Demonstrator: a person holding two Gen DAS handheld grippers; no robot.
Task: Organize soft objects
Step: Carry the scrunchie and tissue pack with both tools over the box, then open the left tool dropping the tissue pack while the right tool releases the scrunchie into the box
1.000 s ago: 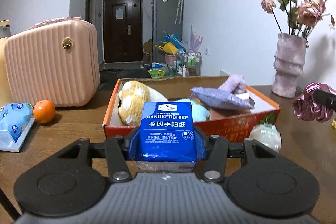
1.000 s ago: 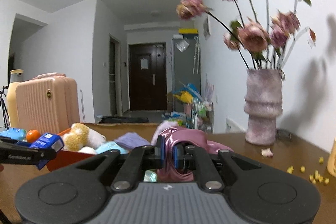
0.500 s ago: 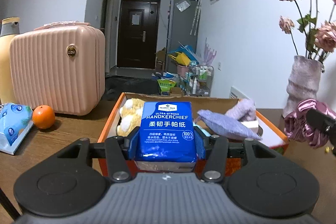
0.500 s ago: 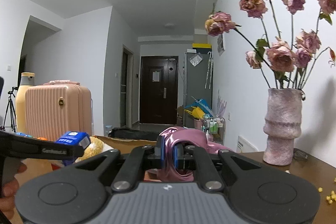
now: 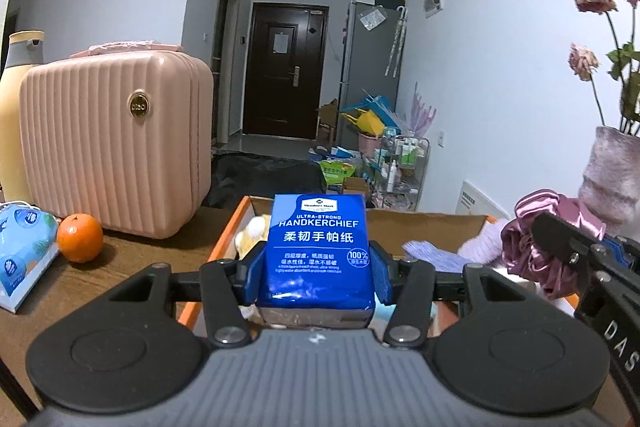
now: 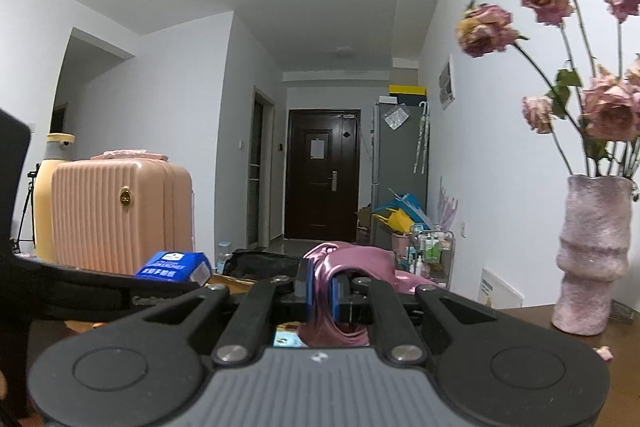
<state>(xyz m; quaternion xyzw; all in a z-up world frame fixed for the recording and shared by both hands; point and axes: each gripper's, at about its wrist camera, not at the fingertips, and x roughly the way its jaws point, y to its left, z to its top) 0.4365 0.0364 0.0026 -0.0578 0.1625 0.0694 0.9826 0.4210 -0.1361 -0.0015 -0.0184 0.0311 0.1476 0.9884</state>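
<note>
My left gripper [image 5: 318, 267] is shut on a blue handkerchief tissue pack [image 5: 318, 247] and holds it upright above the near edge of an orange cardboard box [image 5: 230, 231]. The box holds a yellow plush toy [image 5: 252, 229] and lilac cloths [image 5: 432, 253]. My right gripper [image 6: 322, 291] is shut on a pink satin scrunchie [image 6: 348, 263], raised over the box's right side; it also shows in the left wrist view [image 5: 536, 239]. The tissue pack shows in the right wrist view [image 6: 174, 265].
A pink ribbed case [image 5: 116, 143] and a yellow bottle [image 5: 16, 99] stand at the left. An orange [image 5: 79, 237] and a blue wipes pack [image 5: 22, 247] lie on the brown table. A pink vase [image 6: 592, 259] with dried roses stands at the right.
Both grippers have risen and moved forward over the box with their loads. The right gripper with the scrunchie has come closer to the left gripper.
</note>
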